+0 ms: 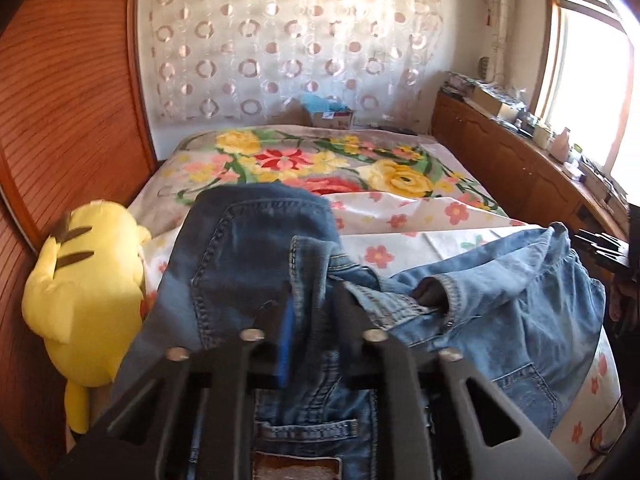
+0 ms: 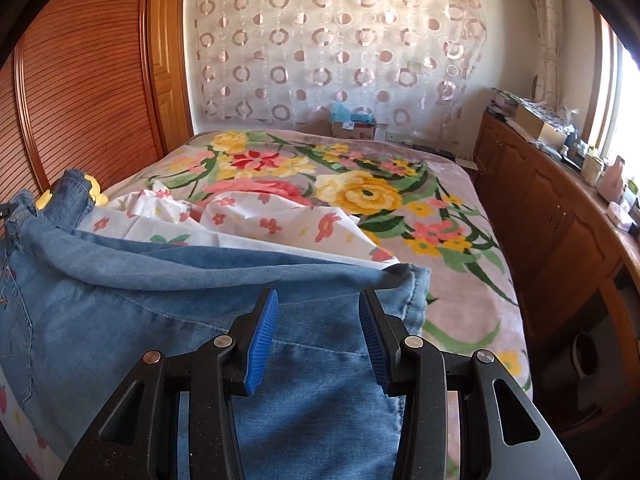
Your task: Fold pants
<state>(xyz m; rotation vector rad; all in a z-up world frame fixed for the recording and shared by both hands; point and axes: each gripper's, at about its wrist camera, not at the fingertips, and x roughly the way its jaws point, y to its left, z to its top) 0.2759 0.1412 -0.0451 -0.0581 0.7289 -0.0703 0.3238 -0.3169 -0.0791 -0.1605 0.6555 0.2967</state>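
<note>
Left gripper (image 1: 310, 312): pressed together on a bunched fold of the jeans (image 1: 260, 248) at the waistband, cloth rising between the black fingers and draping down over them; blue ribbed pad (image 1: 286, 344) partly visible. Patch pocket and leather label lying directly below the jaws.

Right gripper (image 2: 316, 336): spread, blue ribbed pads (image 2: 262, 344) standing apart over a flat leg of the jeans (image 2: 160, 320), pinching nothing; rolled denim edge just ahead of the fingertips.

Jeans: mid-blue washed denim, orange-tan topstitching, crumpled at the waist, smoother along the leg; spread across the near end of the bed.

Bed (image 2: 460, 240): plush blanket with large yellow, red and pink flowers; a thin white sheet (image 2: 248, 216) with small flowers rumpled beneath the denim. Yellow plush toy (image 1: 88, 280) at the left edge.

Room: slatted wooden wardrobe (image 2: 80, 92), circle-patterned sheer curtain (image 2: 340, 52), low wooden cabinet (image 2: 560, 216) cluttered with boxes, bright window (image 1: 588, 92).
</note>
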